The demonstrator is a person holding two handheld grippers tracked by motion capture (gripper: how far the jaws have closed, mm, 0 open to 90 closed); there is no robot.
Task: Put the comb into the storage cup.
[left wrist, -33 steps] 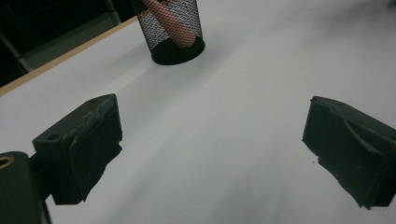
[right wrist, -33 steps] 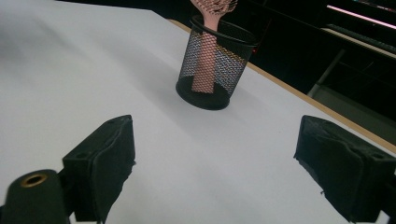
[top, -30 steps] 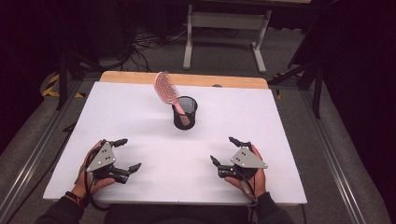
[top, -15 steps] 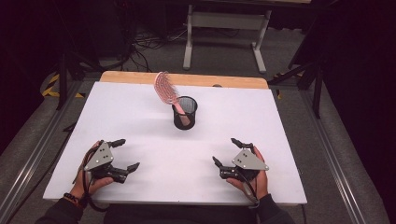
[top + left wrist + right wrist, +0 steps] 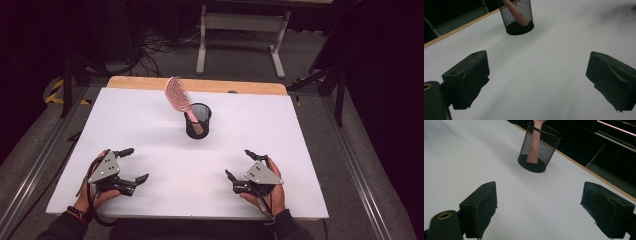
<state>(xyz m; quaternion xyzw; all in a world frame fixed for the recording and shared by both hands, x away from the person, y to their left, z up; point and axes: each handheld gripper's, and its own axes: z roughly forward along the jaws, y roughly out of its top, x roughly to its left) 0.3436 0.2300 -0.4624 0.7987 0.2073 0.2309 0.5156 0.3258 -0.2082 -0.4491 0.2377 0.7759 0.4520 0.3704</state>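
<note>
A black mesh cup point(image 5: 198, 121) stands upright near the middle of the white table point(image 5: 150, 125), toward its far side. A pink hairbrush point(image 5: 176, 92) stands in it, handle down, head leaning out to the left. My left gripper point(image 5: 133, 164) rests open at the front left, held by a hand, nothing between its jaws. At the front right my right gripper point(image 5: 242, 164) is open and empty too. The left gripper view has the cup point(image 5: 517, 15) ahead with the pink handle point(image 5: 517, 15) inside. The right gripper view has the cup point(image 5: 539, 149) and handle point(image 5: 533, 146) beyond its spread jaws.
A wooden strip point(image 5: 210, 86) runs along the table's far edge. Behind it stands a grey metal stand point(image 5: 240, 30) with cables on the dark floor. Metal rails point(image 5: 360, 165) flank the table on both sides.
Both hands with their grippers have drifted slightly toward the front edge of the table. The cup and hairbrush have not moved.
</note>
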